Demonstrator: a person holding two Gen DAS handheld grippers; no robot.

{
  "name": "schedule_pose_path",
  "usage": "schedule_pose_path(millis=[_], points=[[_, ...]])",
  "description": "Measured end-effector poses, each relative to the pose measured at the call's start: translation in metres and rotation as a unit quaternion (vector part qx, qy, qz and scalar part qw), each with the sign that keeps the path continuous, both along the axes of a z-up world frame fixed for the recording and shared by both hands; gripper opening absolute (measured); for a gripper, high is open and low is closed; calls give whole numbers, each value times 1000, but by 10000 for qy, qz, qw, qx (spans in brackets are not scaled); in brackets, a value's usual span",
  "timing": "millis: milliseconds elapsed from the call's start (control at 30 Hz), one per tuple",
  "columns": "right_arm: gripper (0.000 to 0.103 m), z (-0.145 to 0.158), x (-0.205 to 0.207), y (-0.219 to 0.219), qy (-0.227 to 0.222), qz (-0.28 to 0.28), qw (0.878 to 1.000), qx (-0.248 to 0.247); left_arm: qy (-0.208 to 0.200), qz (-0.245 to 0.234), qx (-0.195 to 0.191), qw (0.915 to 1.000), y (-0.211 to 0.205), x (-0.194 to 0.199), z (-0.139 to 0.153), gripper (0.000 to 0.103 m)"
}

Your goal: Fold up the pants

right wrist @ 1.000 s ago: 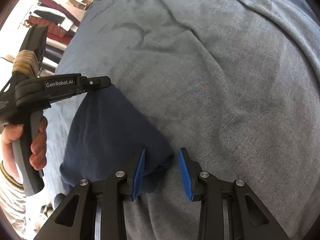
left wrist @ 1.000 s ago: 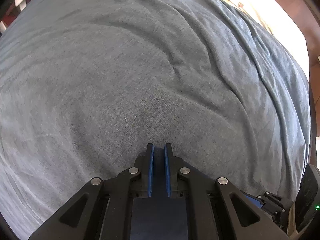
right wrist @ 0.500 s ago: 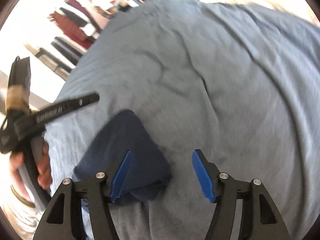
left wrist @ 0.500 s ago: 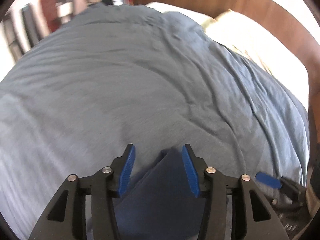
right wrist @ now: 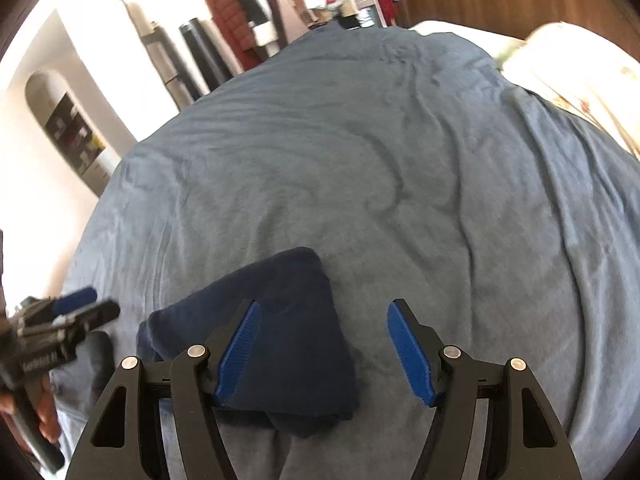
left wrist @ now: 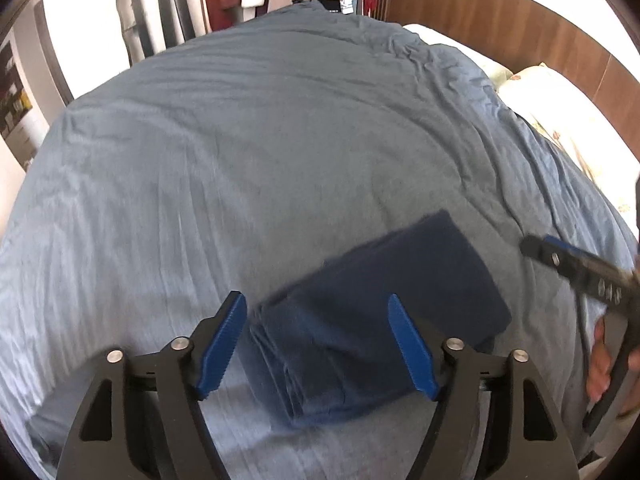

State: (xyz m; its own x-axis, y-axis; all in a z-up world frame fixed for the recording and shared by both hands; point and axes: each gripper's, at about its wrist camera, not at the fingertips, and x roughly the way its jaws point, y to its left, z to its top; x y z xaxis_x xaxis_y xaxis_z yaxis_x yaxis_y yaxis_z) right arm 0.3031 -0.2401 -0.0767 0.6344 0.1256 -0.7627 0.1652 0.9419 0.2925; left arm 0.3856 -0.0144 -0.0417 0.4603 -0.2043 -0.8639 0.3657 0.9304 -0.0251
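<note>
Fingers [left wrist: 224, 344] apart above pants [left wrist: 372, 320] lying diagonally.

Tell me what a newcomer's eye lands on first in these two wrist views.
The folded dark navy pants, a compact bundle low in both views on the wrinkled grey-blue bedspread. Next, the blue-padded fingers: the left gripper and right gripper both stand open above the pants, pressing on nothing; the left's jaws have just been opening. Behind the bed, hanging clothes and a wooden headboard.

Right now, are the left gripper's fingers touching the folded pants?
Apart. The left wrist view shows the left gripper open above the folded pants, fingers clear of the cloth.
</note>
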Motion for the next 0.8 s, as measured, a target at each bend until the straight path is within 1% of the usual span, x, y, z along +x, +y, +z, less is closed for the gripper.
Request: schedule_pose_path(millis=[100,133,200,267,367,467,567,700,800], points=[[67,-10,12,0,244,5,9991,336,90,50,-89,9999,8,-7,-13,76],[67,-13,15,0,320,-22,9989,344,107,100,-91,9999,10,-8,-17,76],[67,-18,17,2,354,-48,9990,263,110,297,-128,9994,19,-9,-24,77],[67,-22,19,7,374,-49,9993,31,102,491,-197,9985,29,-8,-31,81],[67,-29,22,19,405,140,9988,-250,253,727,-358,9964,42,-3,-47,82],[67,-42,29,25,610,268,9977,-154,445,829,-448,9946,49,2,-62,82],[67,-53,34,27,785,314,9964,-77,639,869,-634,9921,53,6,-74,82],[67,-60,37,30,811,349,9958,-261,736,976,-774,9895,57,10,-85,85],[67,-64,41,32,856,385,9949,-373,892,976,-965,9865,58,14,-93,86]])
